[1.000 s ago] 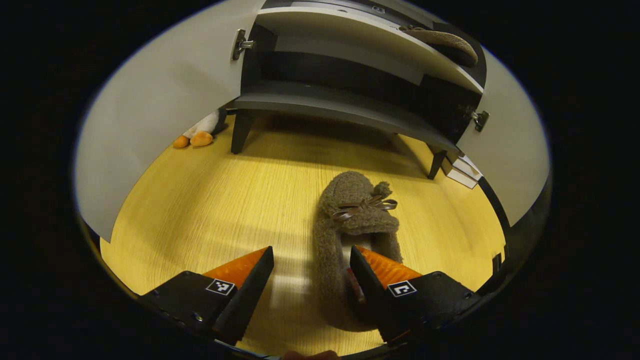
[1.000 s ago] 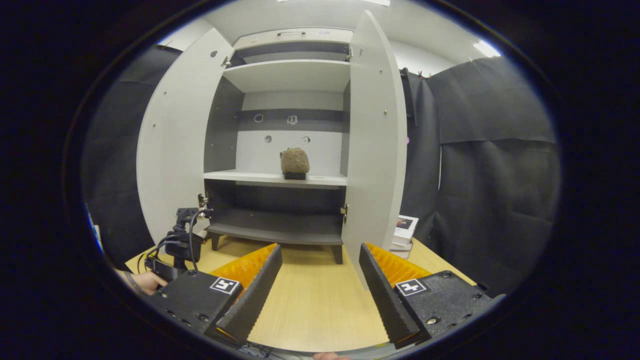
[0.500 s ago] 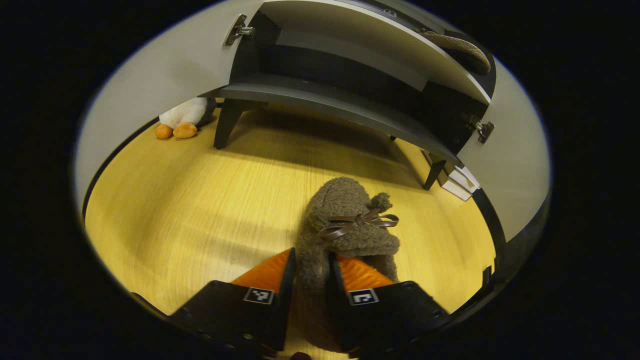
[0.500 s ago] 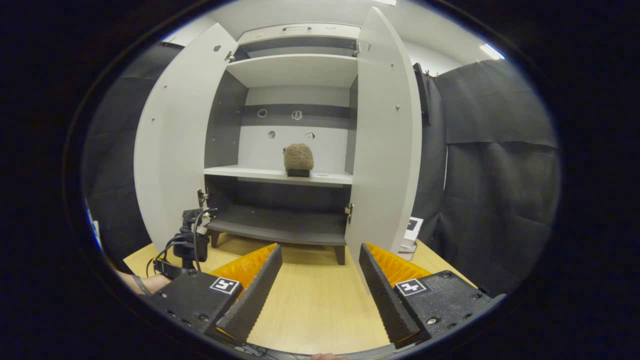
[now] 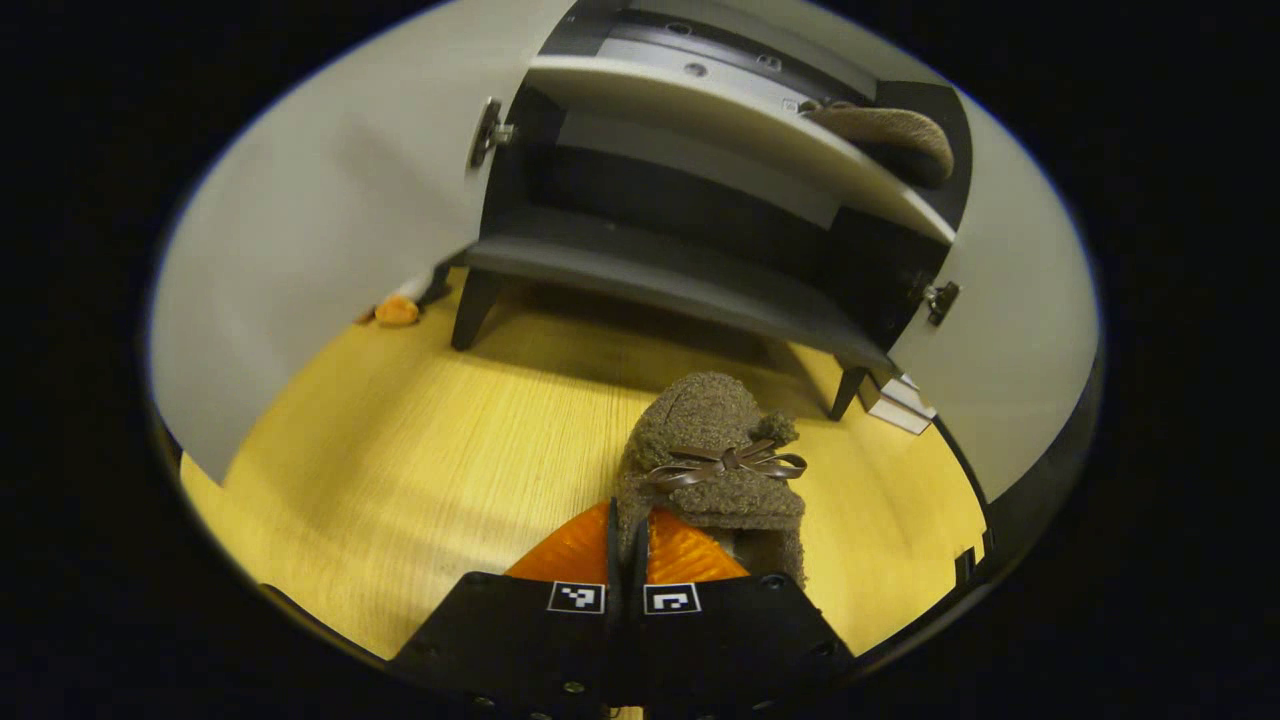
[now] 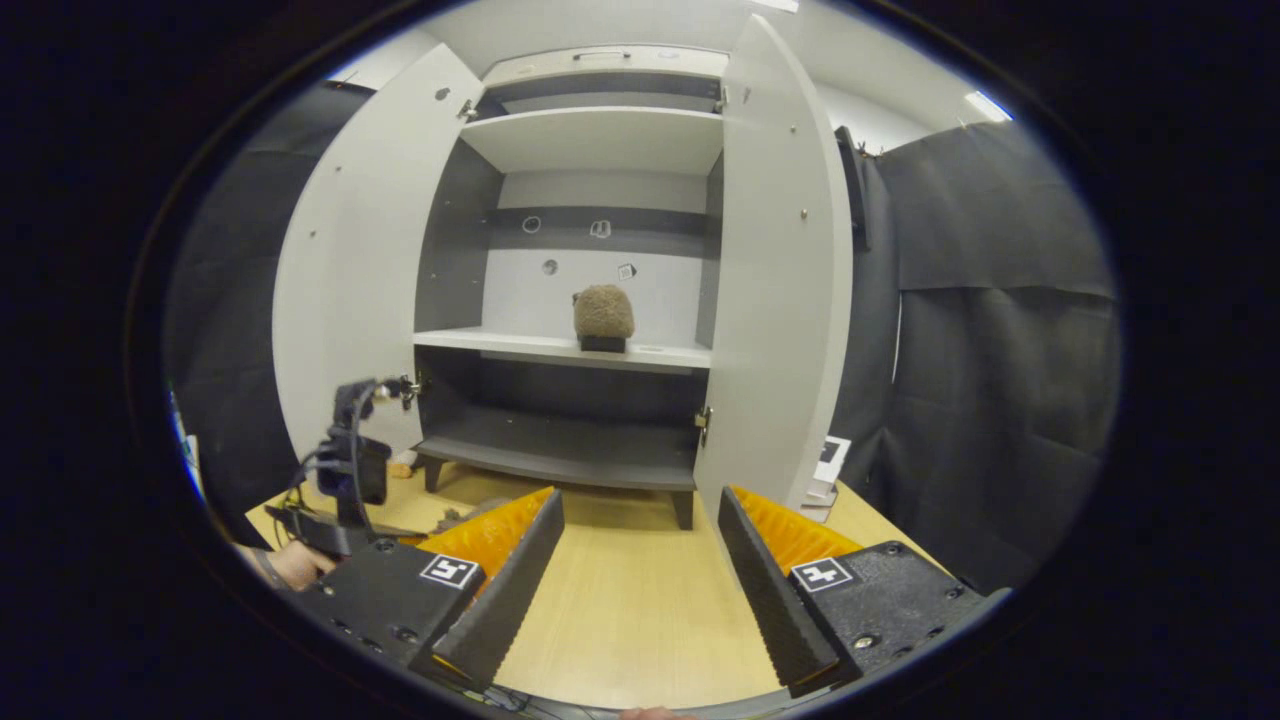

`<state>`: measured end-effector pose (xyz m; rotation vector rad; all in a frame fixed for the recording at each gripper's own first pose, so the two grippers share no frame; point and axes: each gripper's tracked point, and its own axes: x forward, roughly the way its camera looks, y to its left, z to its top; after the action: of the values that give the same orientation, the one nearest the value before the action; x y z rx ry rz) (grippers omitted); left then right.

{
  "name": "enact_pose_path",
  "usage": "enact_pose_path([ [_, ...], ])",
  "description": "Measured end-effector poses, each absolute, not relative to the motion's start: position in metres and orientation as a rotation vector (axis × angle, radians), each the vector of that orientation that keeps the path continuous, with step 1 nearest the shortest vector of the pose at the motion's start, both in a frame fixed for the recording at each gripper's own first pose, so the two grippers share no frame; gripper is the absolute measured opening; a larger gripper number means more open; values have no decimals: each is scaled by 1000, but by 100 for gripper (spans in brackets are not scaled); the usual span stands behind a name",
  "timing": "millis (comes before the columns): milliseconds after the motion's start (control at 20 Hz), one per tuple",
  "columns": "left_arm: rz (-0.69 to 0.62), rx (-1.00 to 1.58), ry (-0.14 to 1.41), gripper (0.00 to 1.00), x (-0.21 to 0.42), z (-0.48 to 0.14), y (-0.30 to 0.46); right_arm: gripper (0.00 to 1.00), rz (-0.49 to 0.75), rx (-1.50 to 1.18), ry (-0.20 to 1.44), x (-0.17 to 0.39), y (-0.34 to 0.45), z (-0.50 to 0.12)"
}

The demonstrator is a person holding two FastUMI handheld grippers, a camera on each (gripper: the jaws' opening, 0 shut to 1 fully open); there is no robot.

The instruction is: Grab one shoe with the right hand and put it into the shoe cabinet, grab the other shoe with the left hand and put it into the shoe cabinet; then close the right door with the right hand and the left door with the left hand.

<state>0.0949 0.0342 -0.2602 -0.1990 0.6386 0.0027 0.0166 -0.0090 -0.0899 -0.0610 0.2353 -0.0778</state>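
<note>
Shoe (image 5: 712, 455) heel rim pinched in left gripper (image 5: 627, 540) jaws; right gripper (image 6: 640, 560) jaws wide apart.

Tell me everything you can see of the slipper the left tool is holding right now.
The slipper is brown and fuzzy, like boucle fleece, with a thin brown leather-look bow across the vamp and a small pompom beside it. Its toe points toward the shoe cabinet. The left tool is shut on the side wall of its heel opening, both orange fingers pressing the fabric. Whether its sole rests on the wooden floor cannot be told.
</note>
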Motion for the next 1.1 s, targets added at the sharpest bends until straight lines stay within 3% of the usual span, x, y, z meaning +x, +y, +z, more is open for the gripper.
enact_pose_path([
  [300,-11,-234,409,0,129,-111,26,99,-36,-52,214,16,9,-88],
  [650,10,-227,264,0,221,-11,35,99,-32,-44,194,10,11,-85],
  [900,68,-229,304,0,319,21,50,98,-49,-44,190,7,6,-83],
  [1100,101,-230,397,0,383,9,55,99,-72,-19,206,7,-2,-87],
])
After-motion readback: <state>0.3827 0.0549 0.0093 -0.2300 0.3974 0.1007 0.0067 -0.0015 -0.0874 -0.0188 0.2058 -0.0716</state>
